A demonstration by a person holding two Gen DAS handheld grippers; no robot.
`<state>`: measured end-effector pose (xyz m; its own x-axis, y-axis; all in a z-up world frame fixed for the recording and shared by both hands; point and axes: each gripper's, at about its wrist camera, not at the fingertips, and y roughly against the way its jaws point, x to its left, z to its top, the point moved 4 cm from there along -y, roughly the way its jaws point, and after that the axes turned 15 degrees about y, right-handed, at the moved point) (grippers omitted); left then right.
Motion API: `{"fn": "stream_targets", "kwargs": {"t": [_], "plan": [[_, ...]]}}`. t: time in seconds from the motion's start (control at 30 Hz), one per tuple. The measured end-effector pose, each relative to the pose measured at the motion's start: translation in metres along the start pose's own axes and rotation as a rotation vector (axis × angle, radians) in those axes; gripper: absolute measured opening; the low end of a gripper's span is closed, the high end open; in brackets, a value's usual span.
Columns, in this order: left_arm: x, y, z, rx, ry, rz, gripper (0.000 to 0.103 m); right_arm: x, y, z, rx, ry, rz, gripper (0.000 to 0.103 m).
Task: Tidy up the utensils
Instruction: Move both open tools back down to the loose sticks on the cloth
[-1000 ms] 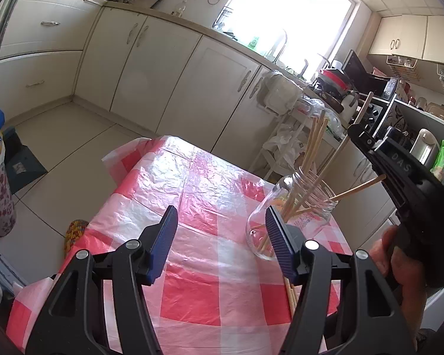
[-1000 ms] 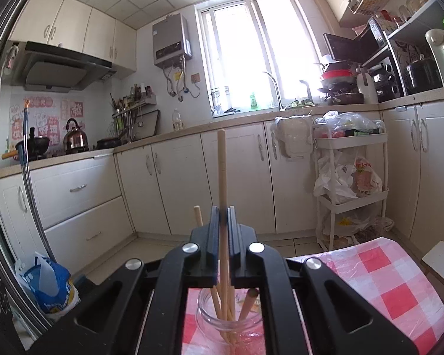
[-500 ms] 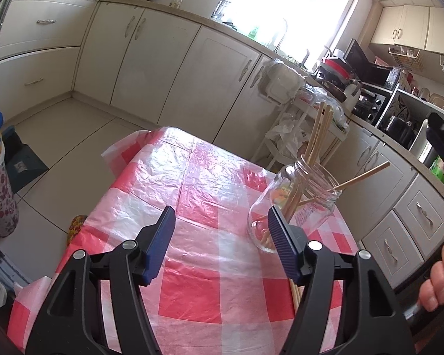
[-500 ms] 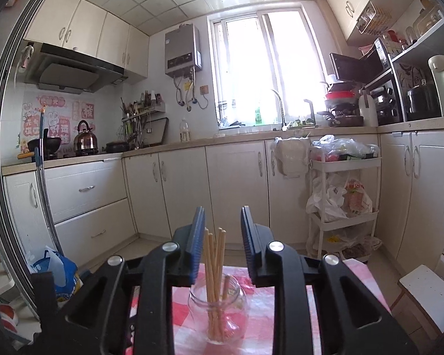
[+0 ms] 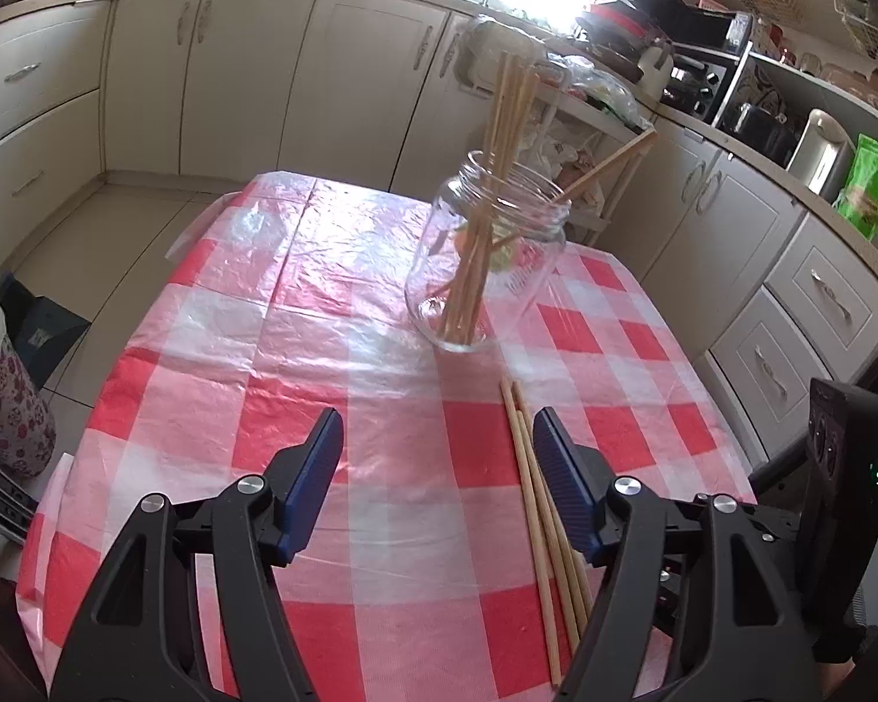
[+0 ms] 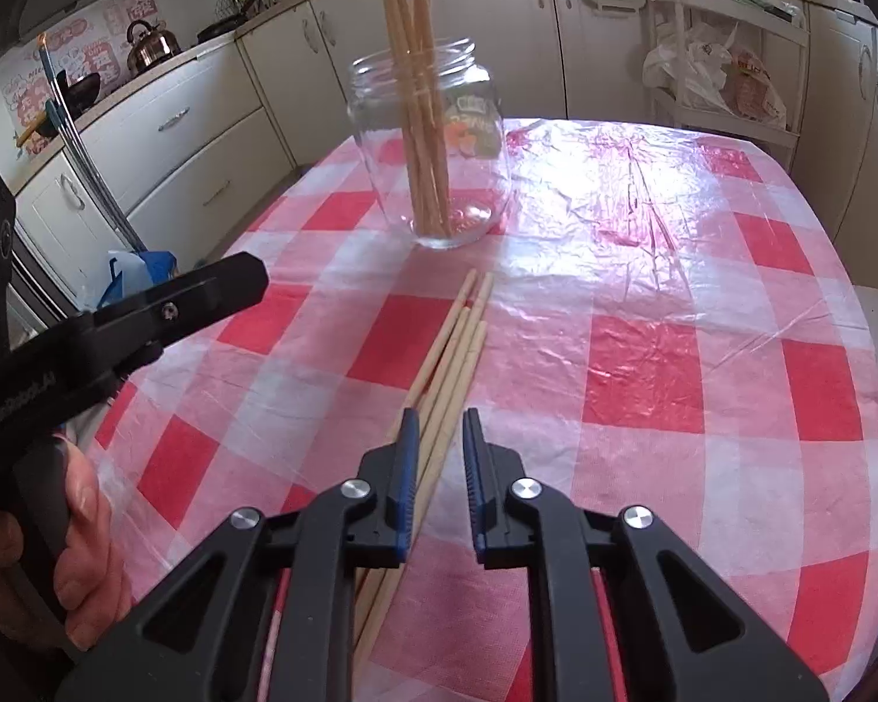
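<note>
Right tongs (image 6: pixel 442 468) closing over the loose chopsticks (image 6: pixel 450 351), seemingly pinching nothing yet, left tongs (image 5: pixel 436 468) spread empty; they may nip several sticks together.

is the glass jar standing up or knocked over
Standing up. The jar sits base-down on the checked tablecloth, mouth upward, with several chopsticks standing inside and poking above the rim.

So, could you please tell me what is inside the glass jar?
The jar holds several wooden chopsticks standing on end; one leans out over the rim. A label on the far side blurs the view there.
</note>
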<state>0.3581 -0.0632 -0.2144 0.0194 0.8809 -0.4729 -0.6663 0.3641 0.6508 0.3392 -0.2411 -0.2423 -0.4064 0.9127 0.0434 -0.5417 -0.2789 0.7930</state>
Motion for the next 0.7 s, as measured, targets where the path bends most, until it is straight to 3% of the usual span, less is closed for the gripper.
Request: {"fn": "stream_targets", "kwargs": {"t": [0.3,0.7], "plan": [[-0.028,-0.024,-0.024,0.095,-0.145,0.096,0.065,-0.006,-0.003,-0.009,0.026,0.067,-0.074,0.01],[-0.037,-0.057,-0.031,0.185,-0.221,0.211,0.065,-0.035,0.007,-0.018,-0.011,-0.029,-0.038,0.01]]}}
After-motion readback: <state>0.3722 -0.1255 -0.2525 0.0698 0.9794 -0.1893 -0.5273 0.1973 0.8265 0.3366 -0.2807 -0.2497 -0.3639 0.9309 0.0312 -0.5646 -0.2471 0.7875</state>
